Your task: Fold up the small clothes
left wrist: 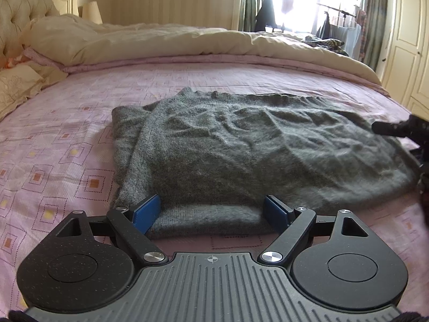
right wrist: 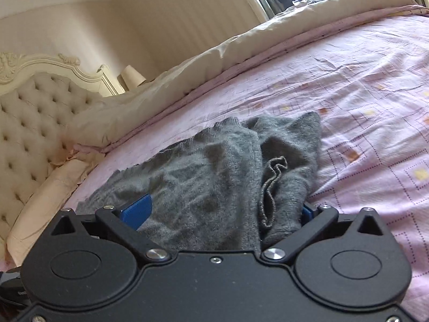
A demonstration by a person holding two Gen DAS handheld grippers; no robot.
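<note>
- The left gripper (left wrist: 211,213) has its blue-padded fingers (left wrist: 147,213) spread wide, one at each side of the near folded edge of the grey knitted sweater (left wrist: 241,145); the edge lies between the pads but they are not pressed onto it, so nothing is clamped.
- In the left wrist view the sweater stretches away from that gripper across the pink patterned bedsheet (left wrist: 53,139), flat and lightly wrinkled, with a doubled layer showing along its left side.
- The right gripper (right wrist: 224,214) is also spread wide, its pads set far apart with the sweater's cloth bunched up between them.
- One blue pad (right wrist: 136,212) lies against the sweater (right wrist: 203,177); the other pad (right wrist: 307,213) is mostly hidden behind a folded sleeve with a ribbed cuff (right wrist: 272,187) that rises between the fingers. Whether that pad touches the cloth I cannot tell.
- At the right edge of the left wrist view, a dark part of the right gripper (left wrist: 396,128) sits at the sweater's far right end.
- Beyond the sweater, toward the wall, a cream duvet (left wrist: 166,37) is pushed back along the sheet's far edge.
- Left of the sweater stands the cream tufted headboard (right wrist: 34,123), with pillows (left wrist: 18,83) at its foot.
- Past the duvet, a bright window (left wrist: 303,0) with curtains is in the background.
</note>
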